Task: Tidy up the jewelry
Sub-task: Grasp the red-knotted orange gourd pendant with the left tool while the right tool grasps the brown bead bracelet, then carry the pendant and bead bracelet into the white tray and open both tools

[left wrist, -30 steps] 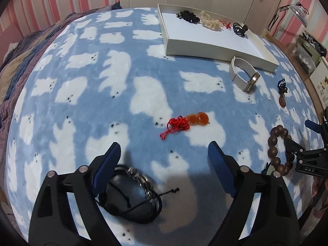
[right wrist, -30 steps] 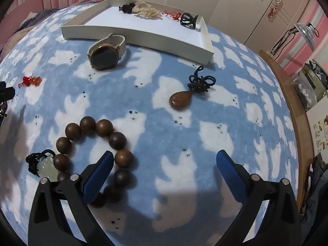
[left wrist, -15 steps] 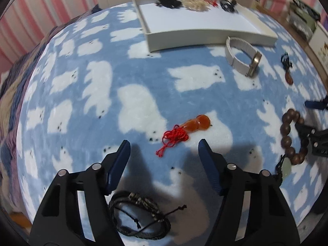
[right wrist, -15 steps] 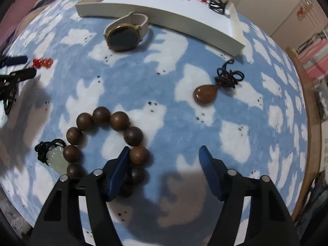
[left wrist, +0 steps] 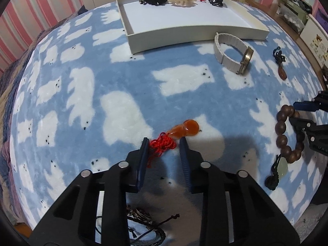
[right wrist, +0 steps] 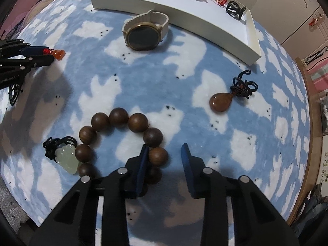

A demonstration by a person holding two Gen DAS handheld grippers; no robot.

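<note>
An orange gourd pendant [left wrist: 185, 130] with a red cord [left wrist: 162, 146] lies on the blue bear-print blanket. My left gripper [left wrist: 164, 145] is low over it, partly closed, with the red cord between its fingers. My right gripper [right wrist: 164, 150] is partly closed around a bead of the brown wooden bead bracelet [right wrist: 121, 138], which also shows in the left wrist view [left wrist: 287, 135]. The white tray [left wrist: 190, 31] at the back holds several small pieces along its far wall.
A watch [right wrist: 143, 32] with a cream strap lies before the tray. A brown teardrop pendant [right wrist: 221, 102] on black cord lies right. A pale jade pendant [right wrist: 65, 158] sits left of the bracelet. Black cord bracelets [left wrist: 143, 225] lie under my left gripper. The bed edge is near.
Both grippers moved forward and down and narrowed. The left one came over the red cord; the right one came around a bracelet bead.
</note>
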